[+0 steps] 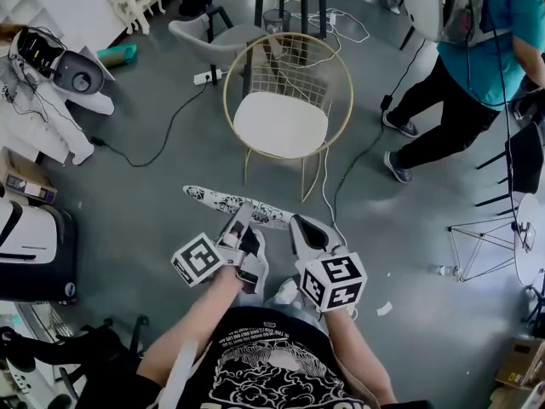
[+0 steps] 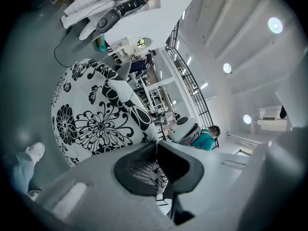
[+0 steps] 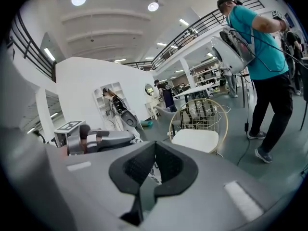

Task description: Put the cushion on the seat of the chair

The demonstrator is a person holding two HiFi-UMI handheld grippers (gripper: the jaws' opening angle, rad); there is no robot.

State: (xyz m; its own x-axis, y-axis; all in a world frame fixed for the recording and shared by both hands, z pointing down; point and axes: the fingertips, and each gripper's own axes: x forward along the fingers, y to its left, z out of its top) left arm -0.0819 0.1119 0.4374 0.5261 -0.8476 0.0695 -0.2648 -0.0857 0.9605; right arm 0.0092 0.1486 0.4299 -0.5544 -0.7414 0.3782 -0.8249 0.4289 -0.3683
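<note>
A flat round cushion (image 1: 223, 201) with a black-and-white flower print hangs edge-on above the grey floor, just in front of me. My left gripper (image 1: 241, 221) is shut on its near rim, and in the left gripper view the cushion (image 2: 94, 117) fills the space beyond the closed jaws. My right gripper (image 1: 301, 228) is shut on the cushion's right end; a strip of the print shows between its jaws (image 3: 154, 170). The chair (image 1: 285, 100), a gold wire frame with a bare white seat (image 1: 279, 124), stands a short way ahead and appears again as the chair (image 3: 199, 129) in the right gripper view.
A person in a teal shirt (image 1: 477, 49) stands right of the chair. Cables (image 1: 341, 177) and a power strip (image 1: 207, 77) lie on the floor around it. A grey chair (image 1: 213, 34) is behind, white equipment (image 1: 68, 79) at left, a wire side table (image 1: 490, 237) at right.
</note>
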